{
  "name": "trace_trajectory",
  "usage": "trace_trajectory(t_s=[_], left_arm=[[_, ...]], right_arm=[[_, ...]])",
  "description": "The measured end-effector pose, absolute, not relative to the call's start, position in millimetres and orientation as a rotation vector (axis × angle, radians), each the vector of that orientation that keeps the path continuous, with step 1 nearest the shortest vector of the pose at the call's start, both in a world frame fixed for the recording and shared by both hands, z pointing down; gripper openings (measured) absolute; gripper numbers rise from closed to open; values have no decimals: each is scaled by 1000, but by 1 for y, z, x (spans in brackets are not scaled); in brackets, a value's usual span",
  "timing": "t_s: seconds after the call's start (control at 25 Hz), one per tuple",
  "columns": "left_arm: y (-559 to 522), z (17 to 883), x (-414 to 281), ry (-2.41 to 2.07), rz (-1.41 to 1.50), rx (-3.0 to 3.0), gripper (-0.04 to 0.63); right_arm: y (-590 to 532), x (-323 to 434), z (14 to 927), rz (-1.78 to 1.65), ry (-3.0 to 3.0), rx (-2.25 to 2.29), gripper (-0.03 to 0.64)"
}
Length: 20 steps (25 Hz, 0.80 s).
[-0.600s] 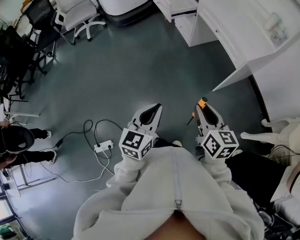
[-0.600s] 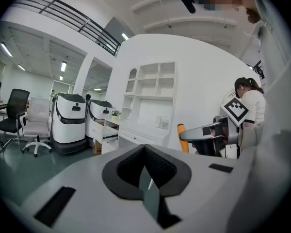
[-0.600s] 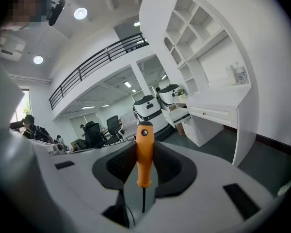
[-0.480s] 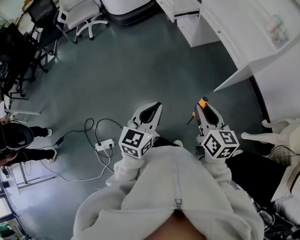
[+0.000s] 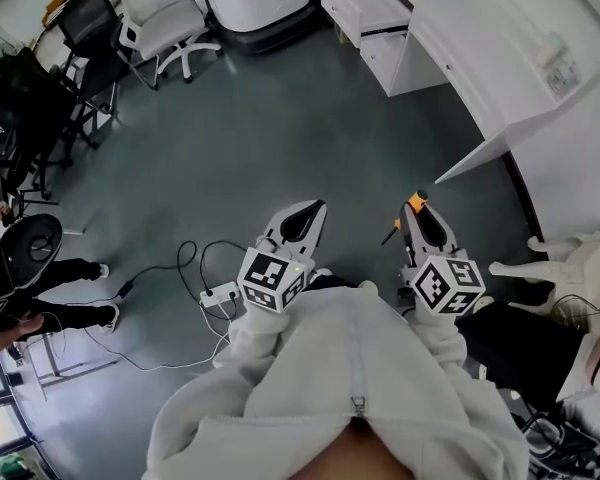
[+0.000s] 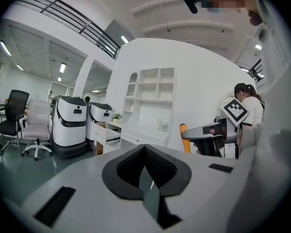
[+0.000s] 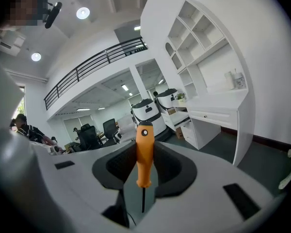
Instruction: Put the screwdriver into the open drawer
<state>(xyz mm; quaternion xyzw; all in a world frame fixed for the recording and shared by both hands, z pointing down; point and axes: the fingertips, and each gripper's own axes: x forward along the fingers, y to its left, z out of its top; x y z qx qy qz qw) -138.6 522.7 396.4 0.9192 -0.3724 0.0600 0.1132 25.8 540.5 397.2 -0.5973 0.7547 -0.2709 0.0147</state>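
Here we go, the view has shifted: the power strip [image 5: 219, 295] at lower left sits a touch lower, and the open drawer [image 5: 365, 3] at the top has drifted right, so the person looks to be walking. Left gripper [image 5: 310, 214], centre: jaws pressed together, nothing in them. Right gripper [image 5: 423, 211], just right of it, is clamped on the screwdriver [image 5: 416, 204], orange handle up, shaft hanging below. The drawer is well apart from it. The danger, I'd say: a jolt lets the handle slip through the pads. Neither gripper's hold has changed.
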Motion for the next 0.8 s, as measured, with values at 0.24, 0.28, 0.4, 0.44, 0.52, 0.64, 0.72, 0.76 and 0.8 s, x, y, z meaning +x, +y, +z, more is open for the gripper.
trace_trajectory(t_s=[0.24,0.28,0.4,0.44,0.52,0.64,0.72,0.76,0.8], left_arm=[[515,405,-161,-1060,189,2703,17],[515,407,-164,-1056,196,2698,17],[514,412,-170,-1043,209,2686,17],[514,413,-171,-1041,211,2681,17],[513,416,-174,-1042,211,2670,17],[510,424,-178,-1053,206,2645,17],[507,426,-181,-1060,202,2634,17],[503,426,-182,-1065,200,2631,17],[499,425,-183,-1071,199,2629,17]], right_arm=[[535,4,403,-815,2342,-1904,123],[535,-1,406,-827,2344,-1903,123],[536,-10,411,-866,2347,-1897,123],[535,-11,412,-877,2348,-1894,123],[531,-13,415,-894,2349,-1889,123],[525,-18,422,-916,2367,-1881,123],[519,-23,425,-928,2385,-1870,123],[515,-24,425,-930,2393,-1862,123],[510,-26,425,-930,2401,-1854,124]])
